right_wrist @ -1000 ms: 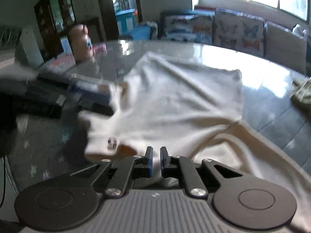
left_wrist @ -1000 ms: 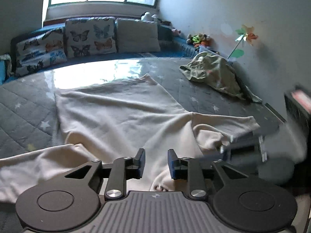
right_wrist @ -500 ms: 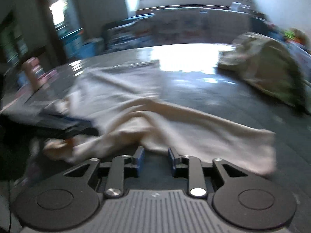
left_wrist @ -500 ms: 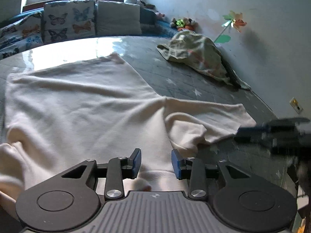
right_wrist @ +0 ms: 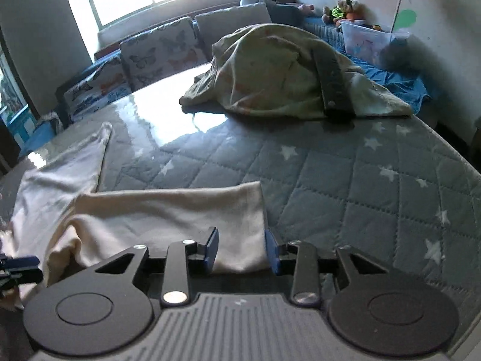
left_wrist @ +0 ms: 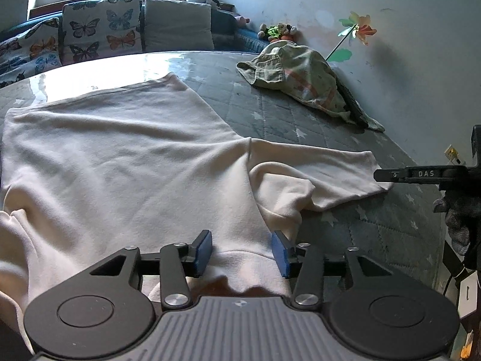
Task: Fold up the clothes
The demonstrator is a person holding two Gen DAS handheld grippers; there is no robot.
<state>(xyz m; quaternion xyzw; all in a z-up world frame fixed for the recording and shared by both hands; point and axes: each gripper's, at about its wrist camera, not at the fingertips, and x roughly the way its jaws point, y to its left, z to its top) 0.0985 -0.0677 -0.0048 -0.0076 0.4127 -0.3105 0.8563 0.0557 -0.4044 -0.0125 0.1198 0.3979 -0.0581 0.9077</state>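
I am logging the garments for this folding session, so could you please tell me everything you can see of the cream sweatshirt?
The cream long-sleeved sweatshirt looks like soft, thick knit fabric. It lies spread mostly flat on the grey star-quilted bed cover, its body lightly creased. One sleeve stretches sideways, bunched where it meets the body. The left tool is open above the collar end, and the right tool is open astride the cuff; neither grips it.

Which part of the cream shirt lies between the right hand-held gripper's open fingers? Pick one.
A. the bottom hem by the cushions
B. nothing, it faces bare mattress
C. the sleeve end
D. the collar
C: in the right wrist view, the right hand-held gripper is open around the sleeve end of the cream shirt.
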